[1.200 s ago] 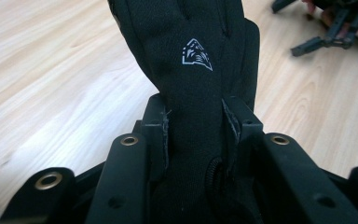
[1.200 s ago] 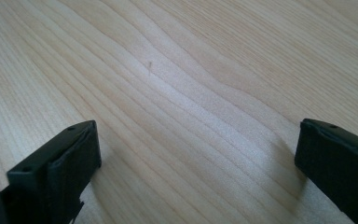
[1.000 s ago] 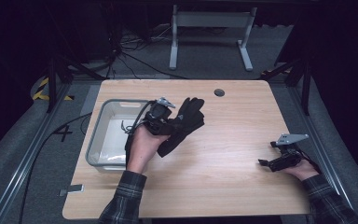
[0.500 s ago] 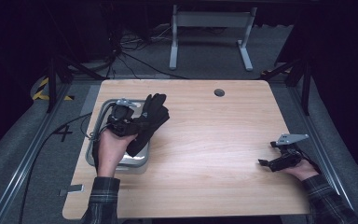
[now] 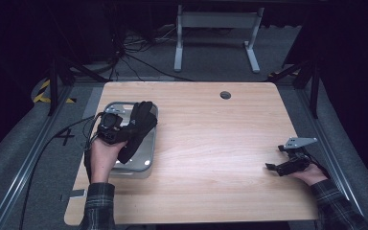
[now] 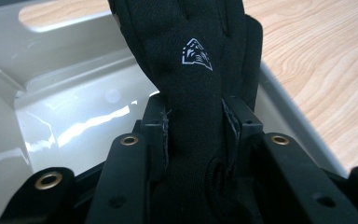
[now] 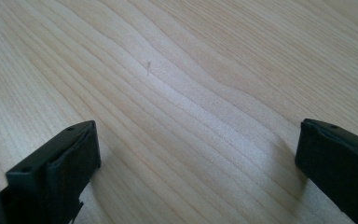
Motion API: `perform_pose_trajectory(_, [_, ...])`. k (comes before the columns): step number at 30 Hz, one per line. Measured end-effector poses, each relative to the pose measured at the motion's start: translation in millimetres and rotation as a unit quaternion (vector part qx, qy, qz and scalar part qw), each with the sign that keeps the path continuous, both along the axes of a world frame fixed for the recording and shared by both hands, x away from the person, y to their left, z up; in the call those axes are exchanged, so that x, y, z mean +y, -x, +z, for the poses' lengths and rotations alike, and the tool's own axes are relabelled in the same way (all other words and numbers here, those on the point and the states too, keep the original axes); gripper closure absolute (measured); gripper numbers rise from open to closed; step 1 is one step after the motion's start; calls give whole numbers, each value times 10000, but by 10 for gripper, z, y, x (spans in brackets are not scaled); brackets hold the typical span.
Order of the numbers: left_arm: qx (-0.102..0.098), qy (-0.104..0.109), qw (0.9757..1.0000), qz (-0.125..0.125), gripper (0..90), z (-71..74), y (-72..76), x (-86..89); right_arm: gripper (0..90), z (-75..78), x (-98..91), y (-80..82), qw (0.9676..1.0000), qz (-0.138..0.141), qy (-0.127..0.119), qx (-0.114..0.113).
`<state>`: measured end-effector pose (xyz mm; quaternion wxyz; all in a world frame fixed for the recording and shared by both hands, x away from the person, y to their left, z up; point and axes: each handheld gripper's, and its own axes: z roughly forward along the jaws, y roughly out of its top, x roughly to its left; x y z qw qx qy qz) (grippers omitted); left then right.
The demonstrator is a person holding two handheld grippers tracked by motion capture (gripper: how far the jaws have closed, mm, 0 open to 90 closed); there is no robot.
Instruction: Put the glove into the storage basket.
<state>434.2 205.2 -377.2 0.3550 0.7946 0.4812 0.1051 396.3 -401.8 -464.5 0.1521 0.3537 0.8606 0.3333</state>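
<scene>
A black glove (image 5: 140, 123) with a small white logo (image 6: 196, 53) hangs over the clear plastic tray (image 5: 145, 164) at the table's left side. My left gripper (image 5: 123, 130) is shut on the glove (image 6: 191, 70); in the left gripper view both pads pinch its cuff (image 6: 193, 140) and its fingers point away over the tray's inner wall (image 6: 65, 60). My right gripper (image 5: 278, 166) rests low on the table near the right front edge. In the right gripper view my right gripper (image 7: 196, 158) stands open, jaws wide apart over bare wood.
The wooden table (image 5: 220, 134) has a round cable hole (image 5: 225, 95) at the back middle. A cable (image 5: 52, 143) trails from the left gripper off the table's left edge. A metal stand's legs (image 5: 215, 43) are on the floor beyond the table.
My left gripper has carried the glove leftward and lower, from the middle of the table to above the tray. The right gripper has stayed where it was.
</scene>
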Motion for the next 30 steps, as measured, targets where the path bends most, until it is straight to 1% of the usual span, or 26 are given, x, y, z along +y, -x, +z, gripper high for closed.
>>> perform_pose_trajectory(4, [89, -89, 9998, 128, 664, -100, -44, 51, 4, 0, 0, 0, 10000, 0, -1, -1])
perform_pose_trajectory(5, [89, -89, 9998, 128, 664, -100, -44, 51, 4, 0, 0, 0, 10000, 0, -1, -1])
perform_pose_trajectory(6, [138, -203, 9996, 164, 664, -131, -57, 55, 4, 0, 0, 0, 10000, 0, 0, -1])
perform_pose_trajectory(8, [217, -281, 9992, 200, 664, -186, -78, 63, 4, 0, 0, 0, 10000, 0, 0, 0])
perform_pose_trajectory(13, [315, -318, 9986, 288, 664, -280, -111, 85, 4, 0, -1, -1, 10000, -7, -2, 0])
perform_pose_trajectory(15, [389, -331, 9983, 271, 660, -305, -131, 87, 4, 0, -1, -1, 10000, -11, -2, -1])
perform_pose_trajectory(17, [459, -358, 9978, 306, 653, -330, -150, 85, 4, 0, -1, -1, 10000, -13, -2, 0])
perform_pose_trajectory(19, [534, -385, 9974, 277, 647, -349, -167, 92, 4, 0, -1, -1, 10000, -16, -2, -1])
perform_pose_trajectory(21, [559, -373, 9973, 298, 636, -364, -175, 88, 4, 0, -1, -1, 10000, -25, -2, 5])
perform_pose_trajectory(23, [632, -423, 9967, 281, 615, -375, -186, 83, 4, 1, -3, -1, 10000, -26, 2, 10])
perform_pose_trajectory(25, [655, -505, 9961, 317, 575, -389, -197, 78, 4, 1, -3, -1, 10000, -26, 1, 10])
perform_pose_trajectory(26, [655, -505, 9961, 317, 552, -389, -197, 78, 4, 1, -3, -1, 10000, -28, 1, 10])
perform_pose_trajectory(28, [704, -438, 9958, 389, 502, -395, -207, 99, 4, 1, -3, -2, 10000, -23, 2, 5])
perform_pose_trajectory(30, [696, -414, 9959, 405, 465, -392, -207, 108, 4, 1, -2, -1, 10000, -28, -1, 11])
